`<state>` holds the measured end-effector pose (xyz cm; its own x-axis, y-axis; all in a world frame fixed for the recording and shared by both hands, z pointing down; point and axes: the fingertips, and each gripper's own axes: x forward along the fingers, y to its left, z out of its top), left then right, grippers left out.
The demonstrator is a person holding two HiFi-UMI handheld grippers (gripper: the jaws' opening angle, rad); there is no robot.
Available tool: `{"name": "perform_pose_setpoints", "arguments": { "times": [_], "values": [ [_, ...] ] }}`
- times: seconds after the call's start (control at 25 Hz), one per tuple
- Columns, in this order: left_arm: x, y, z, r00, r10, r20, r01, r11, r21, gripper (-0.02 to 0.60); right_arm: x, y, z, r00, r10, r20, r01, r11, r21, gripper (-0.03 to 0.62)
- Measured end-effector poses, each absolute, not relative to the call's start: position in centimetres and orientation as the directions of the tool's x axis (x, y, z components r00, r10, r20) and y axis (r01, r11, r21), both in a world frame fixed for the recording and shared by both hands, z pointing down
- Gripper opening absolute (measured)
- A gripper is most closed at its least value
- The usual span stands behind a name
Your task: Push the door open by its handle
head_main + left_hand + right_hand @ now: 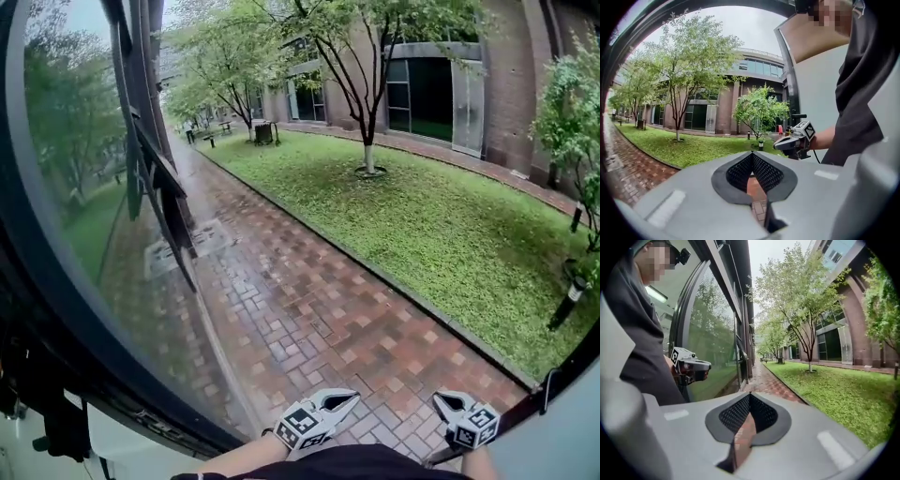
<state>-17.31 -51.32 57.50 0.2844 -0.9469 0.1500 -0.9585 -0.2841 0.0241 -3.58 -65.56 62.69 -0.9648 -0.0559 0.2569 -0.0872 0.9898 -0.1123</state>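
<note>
Head view shows the glass door (66, 244) at your left, swung outward over the brick path (309, 309). A dark slanted bar (161, 183) crosses its pane, and it looks to be the handle, though reflections make that hard to confirm. Both tools sit low at the bottom edge, well apart from that bar and touching nothing.

Your left gripper (352, 395) has its jaws together at the tips with nothing between them. The right gripper (438, 398) looks the same in its own view, pads meeting and empty.

Judge the door as heavy and stiff: a large glazed leaf in a metal frame that should turn slowly on its hinges and may resist you or drift back. The glass is smooth and fragile, so keep the tools off it. The bar is likely hard and slick, and a pinch would probably slide.

You are better off using closed jaws as a blunt pusher. Set them flat against the bar at the end farthest from the hinges, where the leverage is best. I cannot tell from these views which edge carries the hinges.
</note>
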Motion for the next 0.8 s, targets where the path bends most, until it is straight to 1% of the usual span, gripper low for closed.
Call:
{"name": "perform_pose_setpoints", "arguments": {
  "times": [0.16, 0.32, 0.48, 0.6, 0.8],
  "values": [
    [-17.1, -45.4, 55.4, 0.326, -0.937, 0.124, -0.943, -0.332, -0.023, 0.000, -5.2, -60.2, 60.2, -0.966, -0.083, 0.244, -0.103, 0.992, -0.071, 0.000],
    [-16.3, -36.9, 54.5, 0.426, -0.898, 0.108, -0.901, -0.432, -0.041, 0.000, -5.8, -50.9, 58.6, -0.967, -0.125, 0.224, -0.140, 0.989, -0.053, 0.000],
    [-16.6, -28.4, 53.2, 0.486, -0.868, 0.100, -0.869, -0.492, -0.045, 0.000, -6.1, -40.1, 58.6, -0.957, -0.120, 0.263, -0.135, 0.990, -0.039, 0.000],
    [-16.9, -25.0, 52.2, 0.516, -0.850, 0.104, -0.853, -0.521, -0.025, 0.000, -5.4, -33.8, 57.4, -0.953, -0.147, 0.265, -0.163, 0.986, -0.038, 0.000],
    [-15.6, -20.1, 50.9, 0.570, -0.814, 0.111, -0.820, -0.571, 0.024, 0.000, -1.9, -27.2, 55.1, -0.934, -0.232, 0.272, -0.251, 0.967, -0.040, 0.000]
  ]
}}
